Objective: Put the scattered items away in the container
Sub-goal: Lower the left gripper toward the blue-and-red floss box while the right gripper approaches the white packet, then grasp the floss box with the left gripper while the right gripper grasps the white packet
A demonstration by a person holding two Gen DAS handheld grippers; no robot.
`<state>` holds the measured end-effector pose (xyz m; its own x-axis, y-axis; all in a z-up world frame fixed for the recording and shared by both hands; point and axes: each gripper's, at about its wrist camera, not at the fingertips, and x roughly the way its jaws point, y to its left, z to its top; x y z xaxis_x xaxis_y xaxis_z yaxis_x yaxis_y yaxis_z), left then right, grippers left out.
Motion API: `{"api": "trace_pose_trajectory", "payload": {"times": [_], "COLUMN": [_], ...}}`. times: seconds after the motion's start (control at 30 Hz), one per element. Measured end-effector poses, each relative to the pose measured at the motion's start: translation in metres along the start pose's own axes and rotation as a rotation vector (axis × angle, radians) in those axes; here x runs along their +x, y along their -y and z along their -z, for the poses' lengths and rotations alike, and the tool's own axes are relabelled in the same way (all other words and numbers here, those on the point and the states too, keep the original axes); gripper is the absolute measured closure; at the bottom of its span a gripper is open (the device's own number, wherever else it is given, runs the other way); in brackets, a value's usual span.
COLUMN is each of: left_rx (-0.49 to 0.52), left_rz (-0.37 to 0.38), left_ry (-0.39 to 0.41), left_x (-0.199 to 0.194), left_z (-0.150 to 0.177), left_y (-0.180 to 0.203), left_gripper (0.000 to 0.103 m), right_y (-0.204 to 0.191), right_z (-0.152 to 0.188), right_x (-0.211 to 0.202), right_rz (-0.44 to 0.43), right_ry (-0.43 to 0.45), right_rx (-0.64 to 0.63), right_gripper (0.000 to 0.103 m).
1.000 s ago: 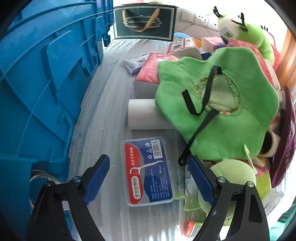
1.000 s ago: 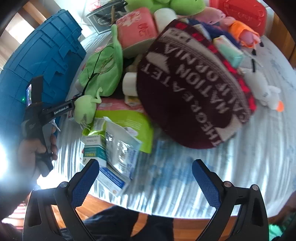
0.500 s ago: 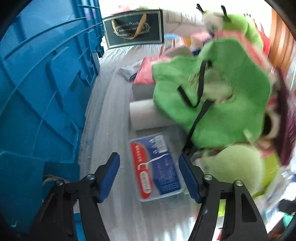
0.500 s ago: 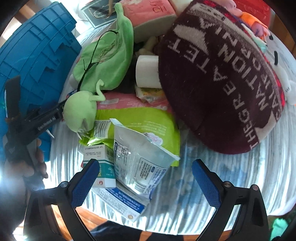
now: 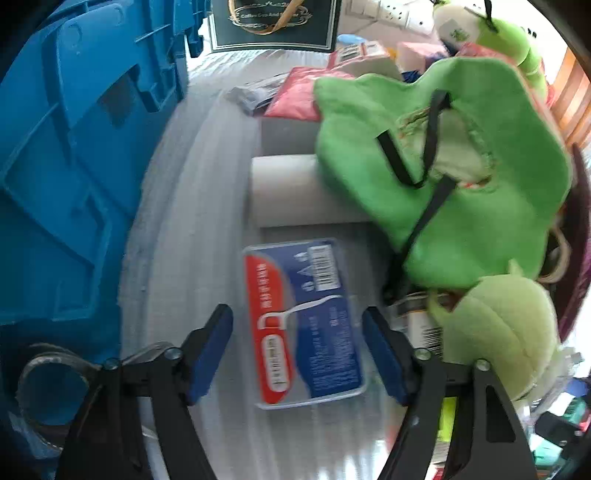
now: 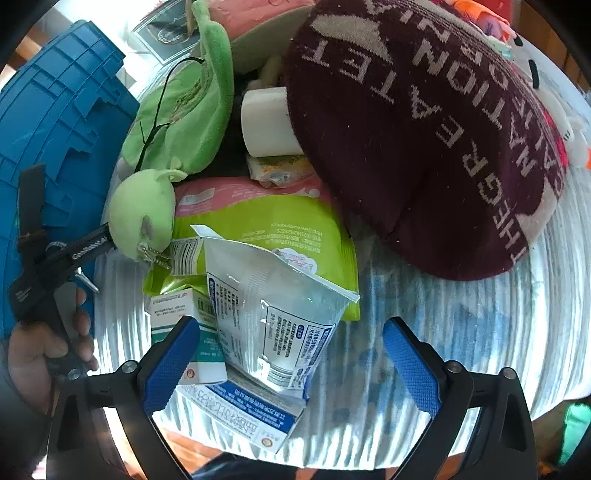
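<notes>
A clear dental floss pick box (image 5: 304, 321) with a red and blue label lies flat on the striped table. My left gripper (image 5: 297, 352) is open, its blue pads on either side of the box's near half, not touching it. The blue crate (image 5: 74, 147) stands at the left. My right gripper (image 6: 291, 365) is open and empty above a clear plastic pouch (image 6: 273, 310) and a small white and teal carton (image 6: 188, 325) near the table's front edge. The left gripper and the hand holding it also show in the right wrist view (image 6: 59, 258).
A green plush hat with black straps (image 5: 443, 166), a white roll (image 5: 295, 192), a pale green plush ball (image 5: 498, 332), a lime packet (image 6: 266, 229) and a maroon knit hat (image 6: 424, 129) crowd the table. A dark gift bag (image 5: 273, 22) stands at the back.
My left gripper has moved forward over the floss pick box and its jaws have narrowed around it. My right gripper has moved left and closer to the pouch and cartons.
</notes>
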<state>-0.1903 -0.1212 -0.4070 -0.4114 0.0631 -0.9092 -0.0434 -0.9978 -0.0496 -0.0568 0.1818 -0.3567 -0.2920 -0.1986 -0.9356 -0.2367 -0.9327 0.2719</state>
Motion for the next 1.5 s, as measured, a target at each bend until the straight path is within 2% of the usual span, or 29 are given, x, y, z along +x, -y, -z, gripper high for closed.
{"api": "trace_pose_trajectory", "payload": {"times": [0.23,0.37,0.47,0.57,0.93,1.23,1.5], "left_rx": [0.048,0.030,0.022,0.012,-0.012,-0.008,0.012], "left_rz": [0.008,-0.017,-0.032,-0.047,-0.055,-0.067,-0.067], "left_ry": [0.042,0.045,0.059,0.077,0.148,0.198,0.231], "left_x": [-0.010,-0.009,-0.018,-0.028,-0.071,-0.109,-0.151], "left_z": [-0.007,-0.012,-0.010,-0.014,-0.028,-0.040,-0.049], "left_y": [0.017,0.016,0.017,0.017,0.026,0.039,0.056], "left_gripper": [0.043,0.043,0.043,0.043,0.043,0.043,0.043], "right_y": [-0.006,-0.009,-0.008,-0.003,0.005,0.008,0.003], "right_z": [-0.007,-0.011,-0.011,-0.011,-0.030,-0.055,-0.060], "right_x": [0.009,0.016,0.013,0.005,-0.044,-0.080,-0.124], "right_rz": [0.018,0.061,0.074,0.080,0.107,0.093,0.079], "right_ry": [0.008,-0.023,-0.022,-0.009,0.099,0.161,0.229], "right_rx": [0.011,0.009,0.009,0.016,0.000,-0.025,-0.039], "right_gripper": [0.005,0.039,0.049,0.053,0.055,0.055,0.055]}}
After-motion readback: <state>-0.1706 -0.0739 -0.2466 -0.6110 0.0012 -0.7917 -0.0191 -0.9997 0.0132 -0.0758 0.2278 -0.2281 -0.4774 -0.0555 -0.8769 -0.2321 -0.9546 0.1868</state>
